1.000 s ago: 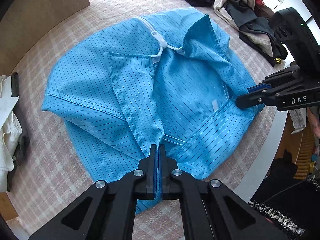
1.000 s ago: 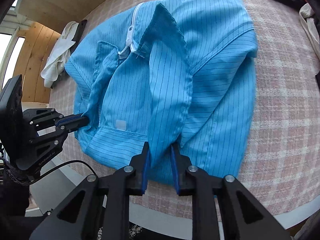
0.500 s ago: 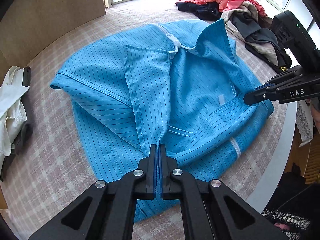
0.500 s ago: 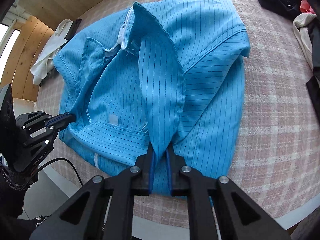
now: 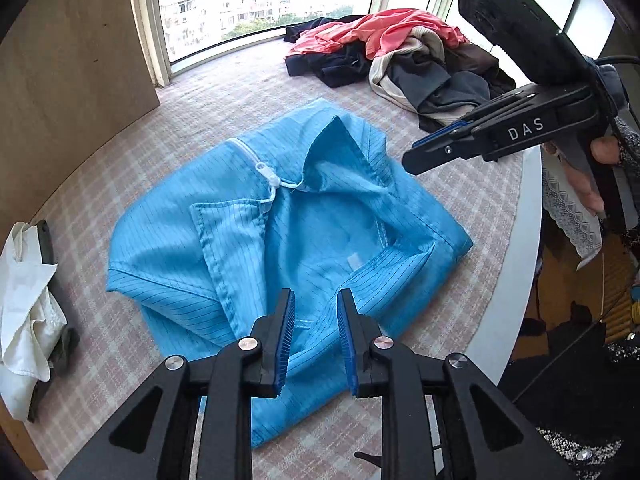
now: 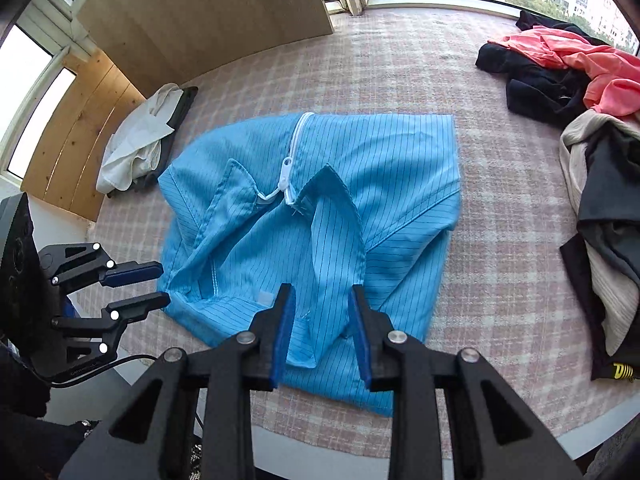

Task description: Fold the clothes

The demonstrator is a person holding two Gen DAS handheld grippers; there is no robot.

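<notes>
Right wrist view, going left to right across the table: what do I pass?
Left gripper → white cloth → blue shirt → clothes pile.

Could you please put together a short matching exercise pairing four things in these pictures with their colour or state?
Column 1:
1. striped jacket
2. left claw
3. zipper pull
4. garment on top of the far pile

Column 2:
a. white
b. coral pink
c. open, holding nothing
d. blue, partly folded on the checked cloth

Pairs: 1-d, 2-c, 3-a, 4-b
</notes>
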